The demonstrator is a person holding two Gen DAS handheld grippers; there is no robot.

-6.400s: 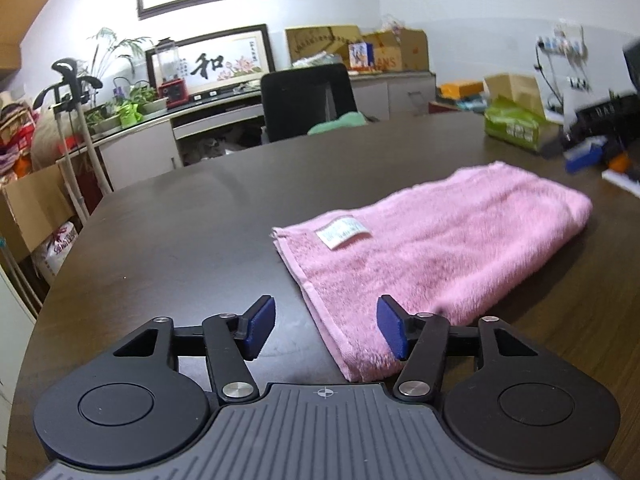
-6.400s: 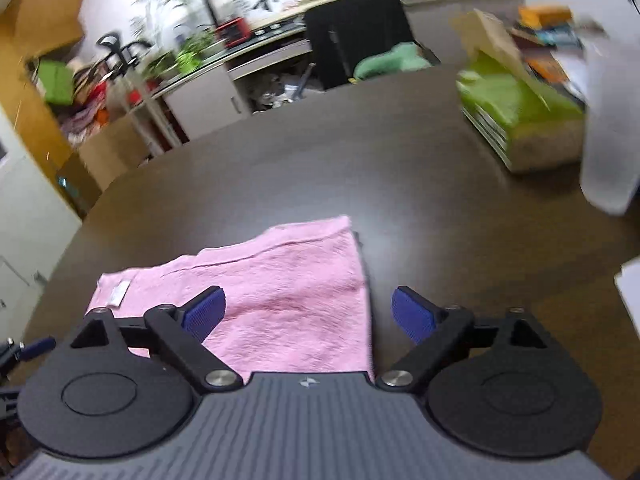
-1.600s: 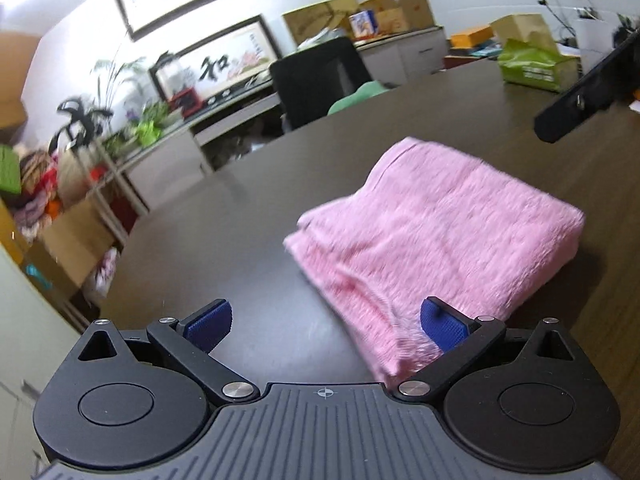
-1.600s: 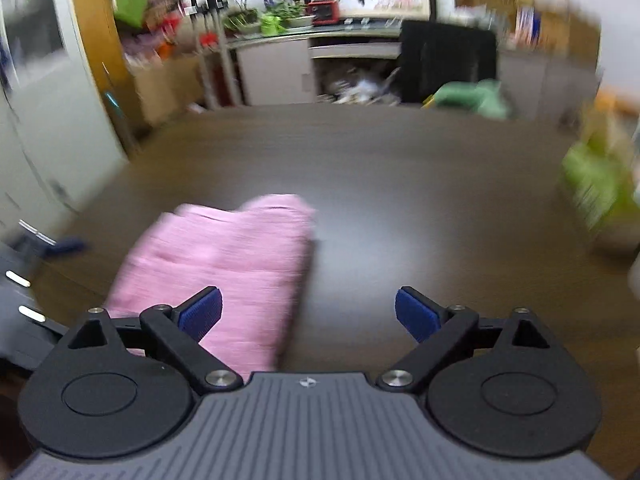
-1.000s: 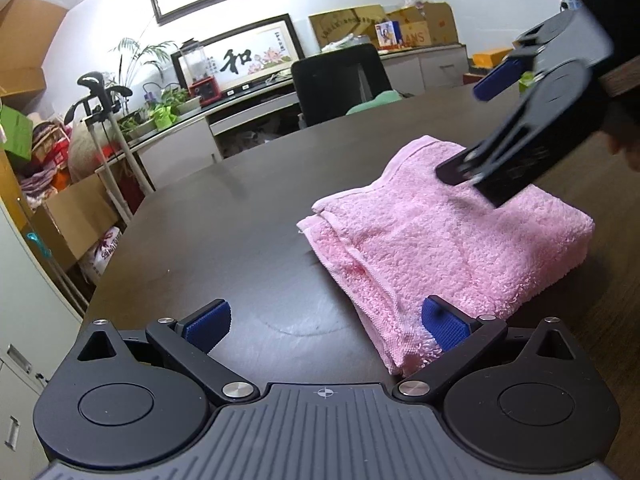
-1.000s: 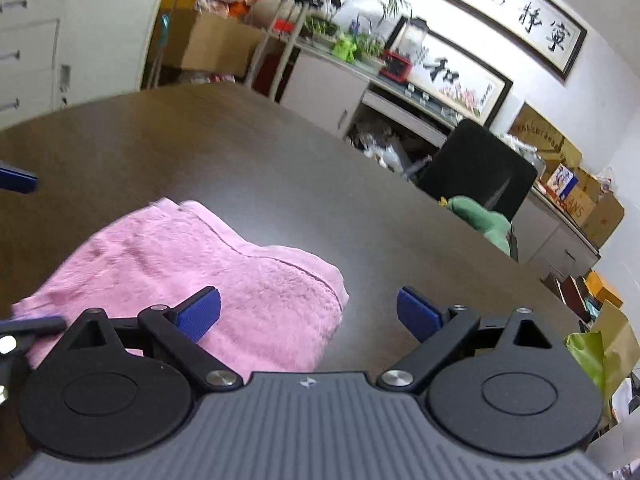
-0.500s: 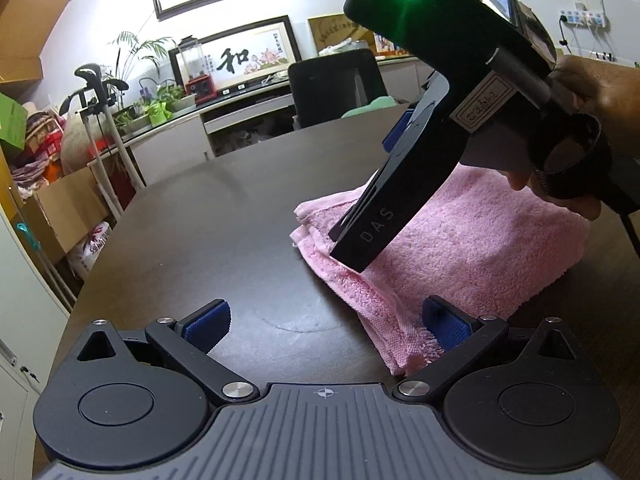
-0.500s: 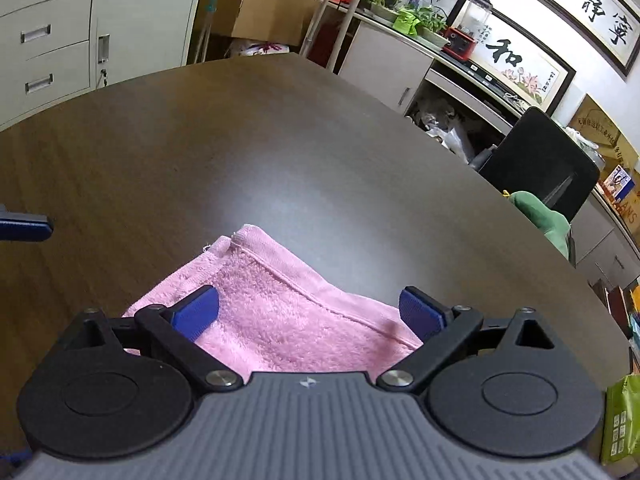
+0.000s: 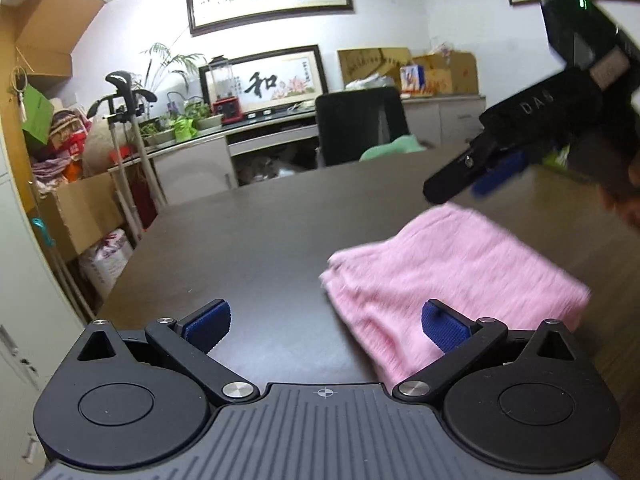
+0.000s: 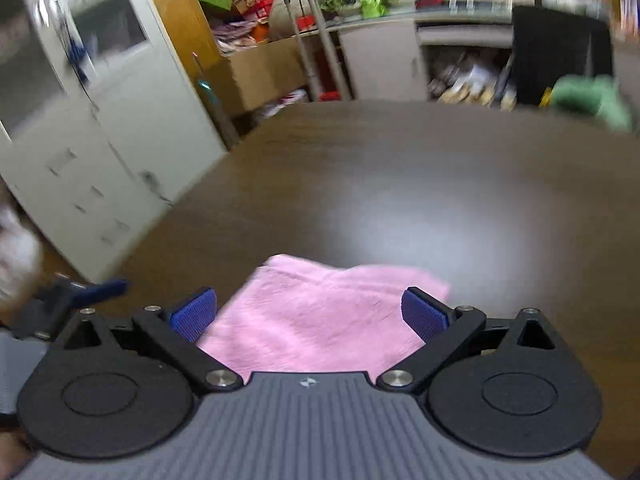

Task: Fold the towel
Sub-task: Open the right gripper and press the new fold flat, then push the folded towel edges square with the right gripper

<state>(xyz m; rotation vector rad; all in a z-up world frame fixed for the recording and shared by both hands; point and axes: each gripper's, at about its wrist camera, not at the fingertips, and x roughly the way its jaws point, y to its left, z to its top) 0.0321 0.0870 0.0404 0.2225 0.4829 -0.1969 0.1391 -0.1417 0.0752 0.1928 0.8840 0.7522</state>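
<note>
Lifting clear of the pink towel, which now lies folded in the lower right of the desk, the right claw and left claw both hang released and empty, suggesting folding is essentially done.
</note>
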